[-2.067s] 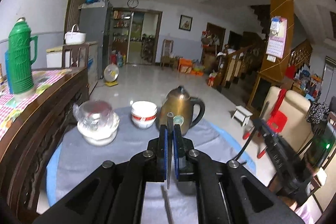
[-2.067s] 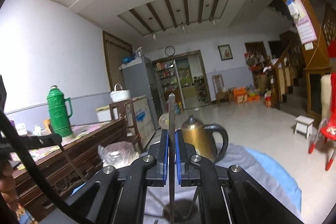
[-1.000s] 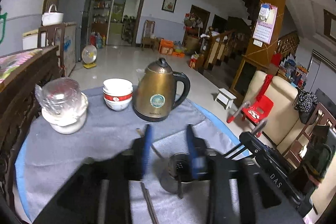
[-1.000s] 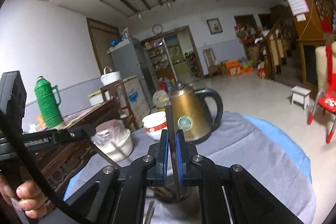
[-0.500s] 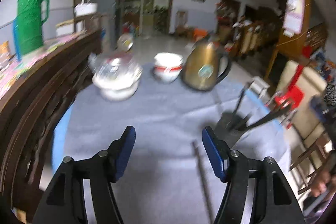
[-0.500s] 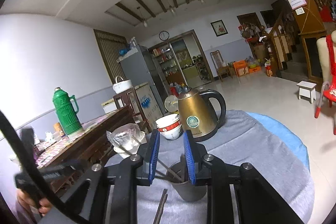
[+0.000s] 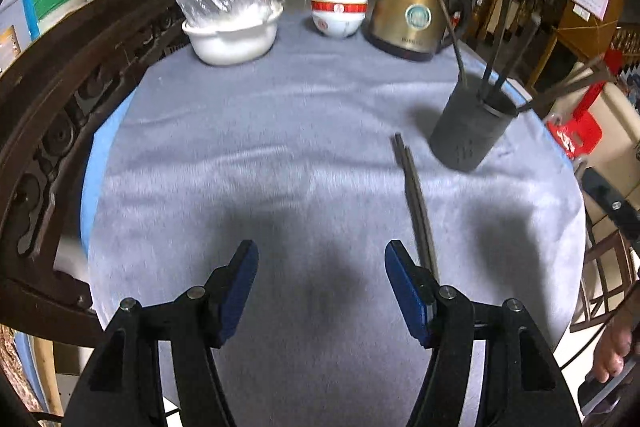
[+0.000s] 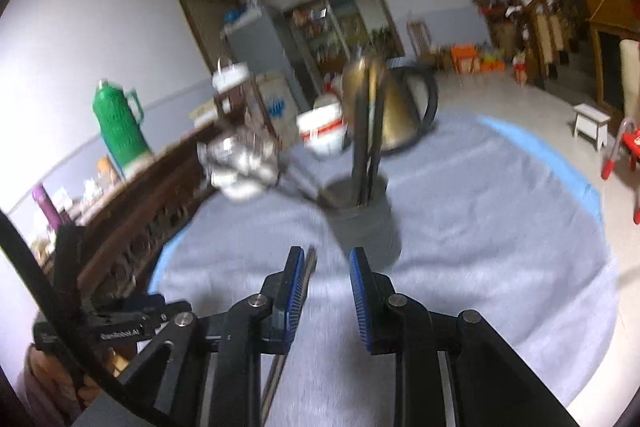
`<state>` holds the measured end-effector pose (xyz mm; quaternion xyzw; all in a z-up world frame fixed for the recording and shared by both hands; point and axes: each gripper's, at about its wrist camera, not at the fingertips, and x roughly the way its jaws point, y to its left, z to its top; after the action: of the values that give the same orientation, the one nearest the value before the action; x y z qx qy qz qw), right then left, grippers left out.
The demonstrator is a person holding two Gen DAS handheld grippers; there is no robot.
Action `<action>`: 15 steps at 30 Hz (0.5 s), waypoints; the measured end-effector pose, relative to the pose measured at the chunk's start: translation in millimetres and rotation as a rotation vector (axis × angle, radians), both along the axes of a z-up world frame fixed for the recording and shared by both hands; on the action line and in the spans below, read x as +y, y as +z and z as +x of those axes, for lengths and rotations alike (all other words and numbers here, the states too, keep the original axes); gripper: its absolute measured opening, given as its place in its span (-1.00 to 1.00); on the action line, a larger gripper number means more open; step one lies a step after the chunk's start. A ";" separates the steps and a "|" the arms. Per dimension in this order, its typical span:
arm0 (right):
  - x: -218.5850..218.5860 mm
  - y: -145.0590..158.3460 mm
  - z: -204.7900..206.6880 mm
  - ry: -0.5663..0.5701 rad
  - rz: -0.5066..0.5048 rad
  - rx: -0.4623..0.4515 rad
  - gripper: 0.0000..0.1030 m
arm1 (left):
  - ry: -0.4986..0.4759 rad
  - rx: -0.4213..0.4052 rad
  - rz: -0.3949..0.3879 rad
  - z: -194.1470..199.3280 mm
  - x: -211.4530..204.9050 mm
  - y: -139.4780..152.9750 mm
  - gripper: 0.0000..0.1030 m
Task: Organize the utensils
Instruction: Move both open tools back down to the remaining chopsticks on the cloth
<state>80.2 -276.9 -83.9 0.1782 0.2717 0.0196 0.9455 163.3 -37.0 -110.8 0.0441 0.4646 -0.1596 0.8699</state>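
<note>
Both grippers — left (image 7: 321, 281), right (image 8: 325, 281) — gape over grey cloth (image 7: 280, 155), chopsticks (image 7: 416, 195) beside

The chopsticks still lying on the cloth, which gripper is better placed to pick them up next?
Left, probably. The left gripper is wide open, and the chopsticks lie right beside its right finger. The right gripper is open too, but narrower and facing the holder.

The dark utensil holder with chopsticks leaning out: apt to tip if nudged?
Probably somewhat. The utensil holder is taller than wide, and its chopsticks splay outward, raising the weight. The soft grey cloth would likely grip its base, favouring tipping over sliding.
</note>
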 end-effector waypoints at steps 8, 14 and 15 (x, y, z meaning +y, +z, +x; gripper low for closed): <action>11.0 -46.4 16.3 0.058 0.025 0.146 -0.49 | 0.022 -0.009 0.058 -4.6 -1.0 -12.6 0.29; 14.6 -55.3 19.3 0.078 0.032 0.179 -0.49 | 0.035 -0.048 0.103 -7.1 -5.1 -13.1 0.29; 15.9 -56.5 21.7 0.087 0.035 0.188 -0.49 | 0.037 -0.053 0.109 -7.0 -4.8 -13.5 0.29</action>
<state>101.9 -261.0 -140.4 0.1838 0.3663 0.0484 0.9109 156.3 -41.8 -124.2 0.0870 0.4503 -0.1164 0.8810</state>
